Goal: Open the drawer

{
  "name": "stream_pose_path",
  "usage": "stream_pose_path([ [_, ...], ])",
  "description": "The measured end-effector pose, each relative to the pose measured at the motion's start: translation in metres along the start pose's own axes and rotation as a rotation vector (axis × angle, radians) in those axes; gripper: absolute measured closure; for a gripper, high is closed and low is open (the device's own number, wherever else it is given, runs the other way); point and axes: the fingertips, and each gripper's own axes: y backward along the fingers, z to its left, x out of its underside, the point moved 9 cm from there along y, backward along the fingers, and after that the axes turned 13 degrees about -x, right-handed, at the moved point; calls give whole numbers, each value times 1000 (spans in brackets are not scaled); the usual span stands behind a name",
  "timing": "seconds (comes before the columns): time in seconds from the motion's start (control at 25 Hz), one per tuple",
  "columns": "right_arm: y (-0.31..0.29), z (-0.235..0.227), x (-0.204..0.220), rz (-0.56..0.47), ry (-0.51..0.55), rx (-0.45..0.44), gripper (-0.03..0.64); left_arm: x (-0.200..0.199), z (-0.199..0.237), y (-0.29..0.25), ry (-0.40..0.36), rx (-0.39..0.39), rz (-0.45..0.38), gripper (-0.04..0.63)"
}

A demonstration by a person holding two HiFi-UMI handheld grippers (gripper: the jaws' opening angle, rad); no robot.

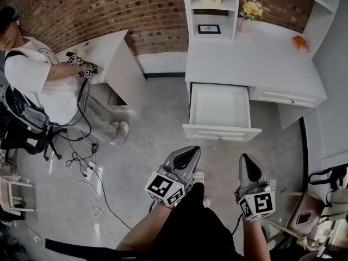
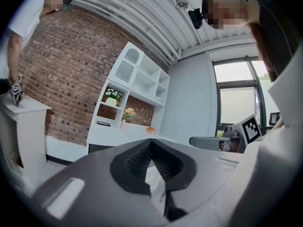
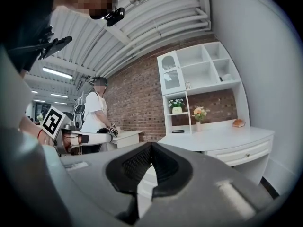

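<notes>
The white desk (image 1: 244,58) stands against the brick wall. Its left drawer (image 1: 222,132) is pulled out, showing a bare white inside. The drawer to its right (image 1: 283,97) is closed. Both grippers hang in front of the desk, well short of the open drawer and touching nothing. My left gripper (image 1: 187,155) has its jaws together with nothing between them, as the left gripper view (image 2: 151,143) also shows. My right gripper (image 1: 247,162) is shut and empty too, and points toward the desk (image 3: 213,138) in the right gripper view (image 3: 151,145).
Another person (image 1: 32,75) stands at the left beside a white cabinet (image 1: 109,53). Cables (image 1: 89,167) trail over the grey floor there. A chair (image 1: 304,213) stands at the lower right. Shelves with flowers (image 1: 253,8) rise behind the desk.
</notes>
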Motion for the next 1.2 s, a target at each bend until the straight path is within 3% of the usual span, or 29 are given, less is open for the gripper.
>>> stream_pose_path([
  [0.68, 19, 9, -21, 11, 19, -42, 615, -21, -3, 32, -6, -22, 22, 594],
  [1.2, 25, 19, -26, -18, 22, -42, 615, -30, -11, 28, -27, 20, 16, 594],
])
